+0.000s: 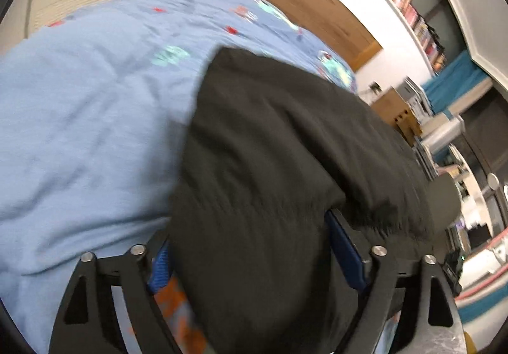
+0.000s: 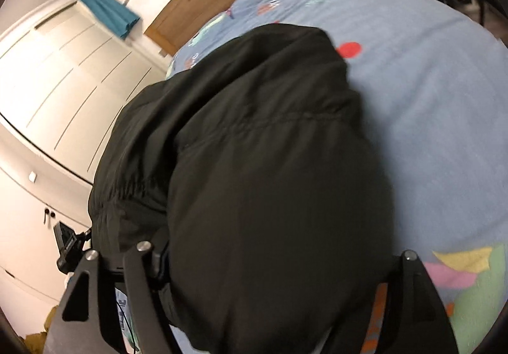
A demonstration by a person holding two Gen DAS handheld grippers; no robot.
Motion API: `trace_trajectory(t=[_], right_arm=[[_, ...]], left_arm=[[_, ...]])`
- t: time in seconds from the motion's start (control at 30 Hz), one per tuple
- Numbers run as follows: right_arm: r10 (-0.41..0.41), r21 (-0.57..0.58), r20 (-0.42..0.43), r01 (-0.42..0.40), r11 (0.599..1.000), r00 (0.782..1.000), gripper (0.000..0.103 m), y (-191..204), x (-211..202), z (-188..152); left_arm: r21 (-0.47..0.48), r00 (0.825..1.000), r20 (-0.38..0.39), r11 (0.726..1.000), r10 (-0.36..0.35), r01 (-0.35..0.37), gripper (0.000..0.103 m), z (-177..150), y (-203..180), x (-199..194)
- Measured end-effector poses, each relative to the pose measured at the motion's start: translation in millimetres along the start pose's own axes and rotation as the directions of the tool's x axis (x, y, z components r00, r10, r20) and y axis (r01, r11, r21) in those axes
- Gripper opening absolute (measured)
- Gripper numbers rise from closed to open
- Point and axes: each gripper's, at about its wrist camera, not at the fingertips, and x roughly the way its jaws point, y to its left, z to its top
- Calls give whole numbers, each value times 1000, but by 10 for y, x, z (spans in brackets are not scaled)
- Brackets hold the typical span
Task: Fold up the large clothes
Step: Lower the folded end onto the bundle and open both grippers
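Black padded jacket (image 1: 285, 147) lay near the bed's (image 1: 79, 115) edge: soft, bulky, slippery (likely light). Both grippers (image 1: 250, 262) (image 2: 276, 262) stood released astride it; a seam or hem looked the best hold.

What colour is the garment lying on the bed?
Black, plain, no print visible: the garment shows best in the right wrist view, on the light blue patterned bedspread.
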Motion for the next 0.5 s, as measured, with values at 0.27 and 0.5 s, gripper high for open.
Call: trace_trajectory(t=[0.27, 0.5], right_arm=[[-7, 27, 30, 6, 1000, 1000, 76, -170, -304, -72], [-46, 82, 90, 38, 996, 995, 76, -341, -792, -101]], left_arm=[[-23, 996, 58, 998, 60, -59, 84, -44, 152, -400], [14, 996, 59, 997, 71, -72, 85, -281, 38, -581]])
